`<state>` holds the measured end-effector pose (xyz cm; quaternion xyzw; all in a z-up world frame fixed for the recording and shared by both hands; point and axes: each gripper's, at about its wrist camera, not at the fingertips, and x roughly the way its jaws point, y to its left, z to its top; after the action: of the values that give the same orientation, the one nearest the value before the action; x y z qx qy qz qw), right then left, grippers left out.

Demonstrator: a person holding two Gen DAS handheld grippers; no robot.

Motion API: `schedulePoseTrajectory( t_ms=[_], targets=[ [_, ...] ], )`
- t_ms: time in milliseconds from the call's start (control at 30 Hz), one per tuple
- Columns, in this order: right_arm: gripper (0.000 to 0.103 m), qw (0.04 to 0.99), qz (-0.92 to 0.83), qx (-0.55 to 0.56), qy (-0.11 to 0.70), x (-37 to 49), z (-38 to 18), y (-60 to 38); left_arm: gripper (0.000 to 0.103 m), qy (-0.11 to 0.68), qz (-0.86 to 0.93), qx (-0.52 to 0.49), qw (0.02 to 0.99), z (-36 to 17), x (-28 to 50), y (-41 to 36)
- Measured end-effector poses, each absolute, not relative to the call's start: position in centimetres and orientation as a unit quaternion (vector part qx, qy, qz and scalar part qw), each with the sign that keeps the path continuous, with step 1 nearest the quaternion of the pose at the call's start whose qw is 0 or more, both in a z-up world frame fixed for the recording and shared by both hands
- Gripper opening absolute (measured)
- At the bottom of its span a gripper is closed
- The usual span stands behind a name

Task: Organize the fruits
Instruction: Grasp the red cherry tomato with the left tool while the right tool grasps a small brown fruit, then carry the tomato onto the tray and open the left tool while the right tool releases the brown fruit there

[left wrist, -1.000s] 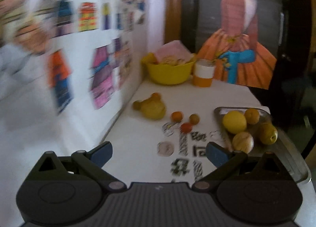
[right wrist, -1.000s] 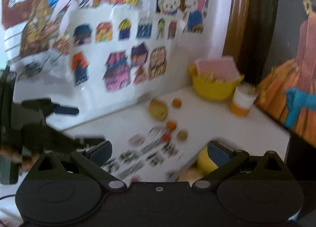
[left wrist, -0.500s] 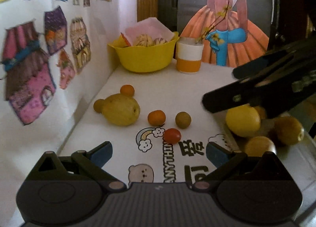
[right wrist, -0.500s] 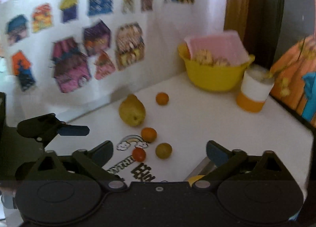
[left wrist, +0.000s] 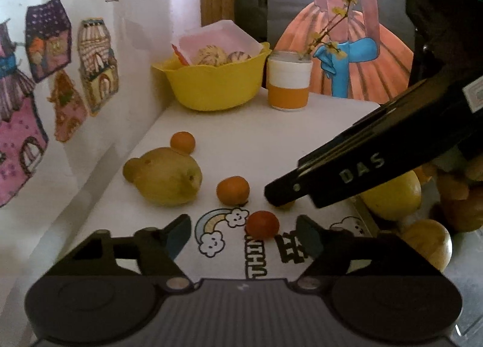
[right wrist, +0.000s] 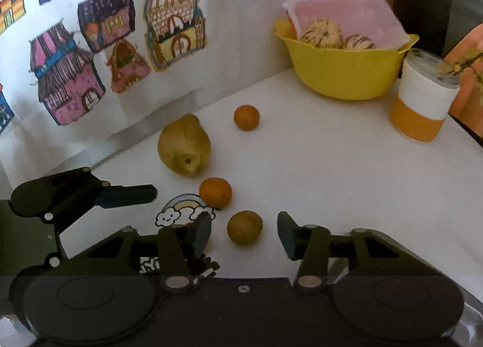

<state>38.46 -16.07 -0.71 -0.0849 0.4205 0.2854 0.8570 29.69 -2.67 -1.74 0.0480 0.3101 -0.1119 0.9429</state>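
Overhead, house drawings (right wrist: 120,54) line the wall above the white table (right wrist: 317,165).

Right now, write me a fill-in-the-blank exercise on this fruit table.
1. The small olive-brown round fruit lies between the open fingers of the ____ gripper.
2. The striped pastries sit in the ____ plastic bowl.
3. The small red fruit lies between the open fingers of the ____ gripper.

Missing words: right; yellow; left
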Motion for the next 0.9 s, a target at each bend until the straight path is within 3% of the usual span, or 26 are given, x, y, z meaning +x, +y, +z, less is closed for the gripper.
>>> schedulePoseTrajectory(
  t_ms=[133,300,433,900],
  targets=[
    [0.038,0.854,0.282,-0.087,0.428,38.7,-1.5,-15.8,0.058,0.324,-0.117,0.04,0.938,-2.0,30.3,-2.7],
    [0.033,0.853,0.279,-0.08,0.434,39.0,-2.0,-15.8,0.045,0.328,-0.12,0.03,0.937,-2.1,30.9,-2.9],
    [0.03,0.854,0.279,-0.077,0.432,39.0,-2.1,-16.0,0.027,0.329,-0.127,0.03,0.935,-2.1,31.0,-3.4],
    [0.03,0.88,0.284,-0.047,0.379,34.0,2.4,-18.4,0.026,0.317,-0.124,0.003,0.94,0.9,27.4,-3.2]
  ],
)
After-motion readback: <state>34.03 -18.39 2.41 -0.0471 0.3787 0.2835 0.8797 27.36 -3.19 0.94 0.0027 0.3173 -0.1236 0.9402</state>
